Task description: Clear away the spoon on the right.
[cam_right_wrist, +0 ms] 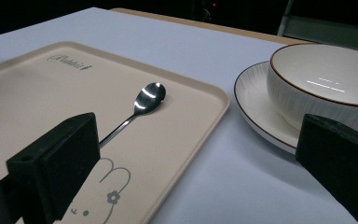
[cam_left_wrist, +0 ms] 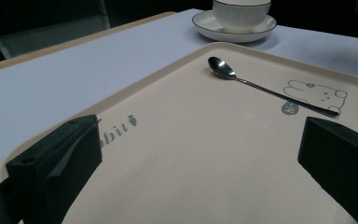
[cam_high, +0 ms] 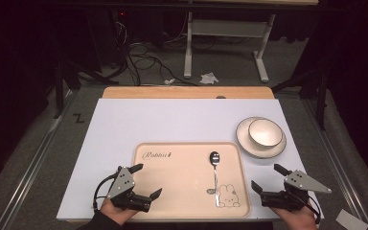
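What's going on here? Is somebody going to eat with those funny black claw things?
A person holds a gripping tool in each hand at the near edge of the table. The left tool hangs open over the beige tray, and the right tool is open just off its right side. Neither is holding anything. A spoon lies on the tray beside a bunny picture. A bowl sits on a plate off to the right.
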A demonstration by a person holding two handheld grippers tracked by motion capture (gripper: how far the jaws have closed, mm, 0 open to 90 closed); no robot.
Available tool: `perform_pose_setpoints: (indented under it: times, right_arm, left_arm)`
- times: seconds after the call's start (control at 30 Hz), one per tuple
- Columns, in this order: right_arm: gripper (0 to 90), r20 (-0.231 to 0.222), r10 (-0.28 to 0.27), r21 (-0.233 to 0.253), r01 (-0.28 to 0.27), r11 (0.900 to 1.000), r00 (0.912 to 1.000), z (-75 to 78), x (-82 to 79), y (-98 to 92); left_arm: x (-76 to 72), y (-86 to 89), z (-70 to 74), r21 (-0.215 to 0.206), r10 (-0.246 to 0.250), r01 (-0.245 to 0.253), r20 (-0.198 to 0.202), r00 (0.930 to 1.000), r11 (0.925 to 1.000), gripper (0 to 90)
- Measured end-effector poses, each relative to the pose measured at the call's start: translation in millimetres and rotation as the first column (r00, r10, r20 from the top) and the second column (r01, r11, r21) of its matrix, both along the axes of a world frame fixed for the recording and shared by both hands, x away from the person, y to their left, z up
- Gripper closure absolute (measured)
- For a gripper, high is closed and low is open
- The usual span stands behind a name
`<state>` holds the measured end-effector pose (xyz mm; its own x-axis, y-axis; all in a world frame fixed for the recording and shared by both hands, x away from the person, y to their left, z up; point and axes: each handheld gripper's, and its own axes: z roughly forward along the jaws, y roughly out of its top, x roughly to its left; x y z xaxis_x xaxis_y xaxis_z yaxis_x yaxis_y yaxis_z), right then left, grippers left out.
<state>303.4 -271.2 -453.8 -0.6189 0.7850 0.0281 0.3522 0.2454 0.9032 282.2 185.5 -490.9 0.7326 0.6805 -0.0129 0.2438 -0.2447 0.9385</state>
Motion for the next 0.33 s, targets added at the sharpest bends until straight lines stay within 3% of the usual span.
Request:
perform_pose_setpoints:
  times: [0.13,0.33]
  right_arm:
    - [1.0,0.012,-0.038,-0.028,0.038,0.999,0.9992,-0.2,-4.7,-11.6]
    - [1.2,0.018,-0.054,-0.013,0.055,0.998,0.9984,-7.3,-10.4,-20.4]
  left_arm:
    - [-0.1,-0.4,-0.2,0.004,0.001,-0.001,-0.001,1.0,1.0,0.1]
    - [0.0,-2.4,-0.5,0.01,-0.001,0.001,0.001,1.0,0.9999,0.1]
